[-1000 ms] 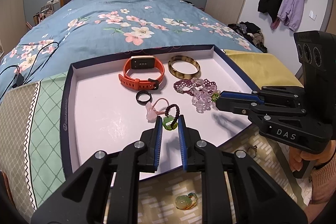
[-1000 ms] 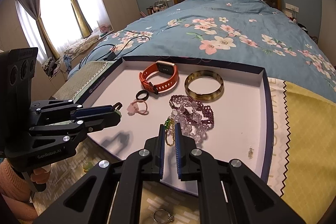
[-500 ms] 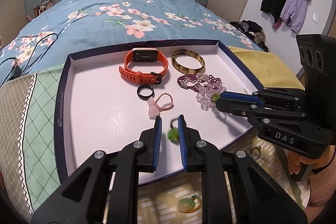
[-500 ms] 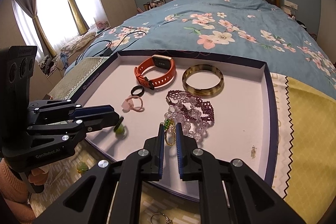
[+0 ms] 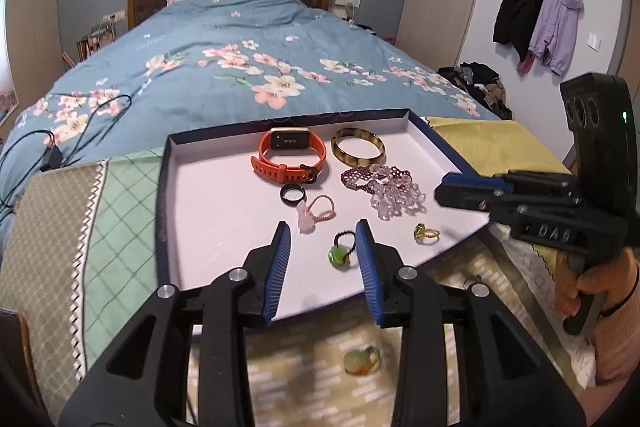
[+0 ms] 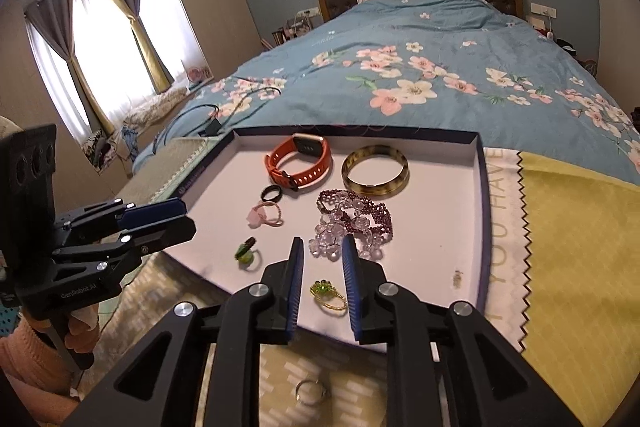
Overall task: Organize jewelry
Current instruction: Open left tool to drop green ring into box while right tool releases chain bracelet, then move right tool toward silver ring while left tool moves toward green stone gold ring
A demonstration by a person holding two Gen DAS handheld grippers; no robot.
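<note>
Both claws were held open and empty over the near edge of the tray (image 5: 168,187). Two pieces were not yet in the tray: a green pendant (image 5: 361,362) lay under the left claw (image 5: 323,259), and a silver ring (image 6: 310,391) lay under the right claw (image 6: 320,275). Each was nearer to its own claw, below and behind the tips.

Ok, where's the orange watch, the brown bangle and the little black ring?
orange watch (image 5: 286,139), left wrist view, on its dark screen.
brown bangle (image 6: 352,161), right wrist view, on the left side of its band.
black ring (image 5: 285,195), left wrist view, on the left side of its band.
</note>
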